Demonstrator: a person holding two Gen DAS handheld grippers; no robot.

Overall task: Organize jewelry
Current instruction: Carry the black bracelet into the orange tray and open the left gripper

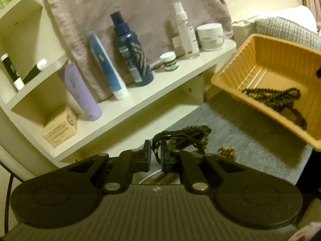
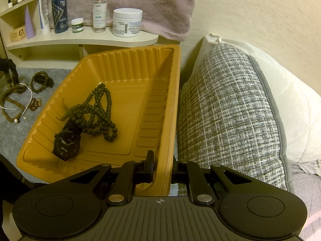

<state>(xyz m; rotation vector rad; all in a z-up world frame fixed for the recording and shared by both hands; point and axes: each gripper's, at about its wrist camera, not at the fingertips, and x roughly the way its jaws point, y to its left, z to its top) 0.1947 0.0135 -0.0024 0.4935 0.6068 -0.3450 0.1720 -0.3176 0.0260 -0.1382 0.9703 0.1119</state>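
My right gripper [image 2: 163, 165] is shut on the near rim of an orange plastic tray [image 2: 164, 104] and holds it tilted above the grey mat. In the tray lie a dark bead necklace [image 2: 98, 112] and a black wristwatch [image 2: 67, 143]. My left gripper [image 1: 156, 157] is shut on a dark cord bracelet [image 1: 176, 138], just above the mat. The tray [image 1: 236, 72] shows at the right of the left wrist view with the bead necklace [image 1: 276, 96] in it. More bead bracelets [image 2: 40, 81] and a pearl strand [image 2: 18, 108] lie on the mat left of the tray.
A white shelf [image 2: 84, 38] behind the mat carries bottles, tubes and jars, with a pink towel [image 2: 152, 6] hanging above. A grey woven cushion [image 2: 226, 112] and white pillow [image 2: 291, 108] stand right of the tray. A cardboard box [image 1: 60, 126] sits on the shelf.
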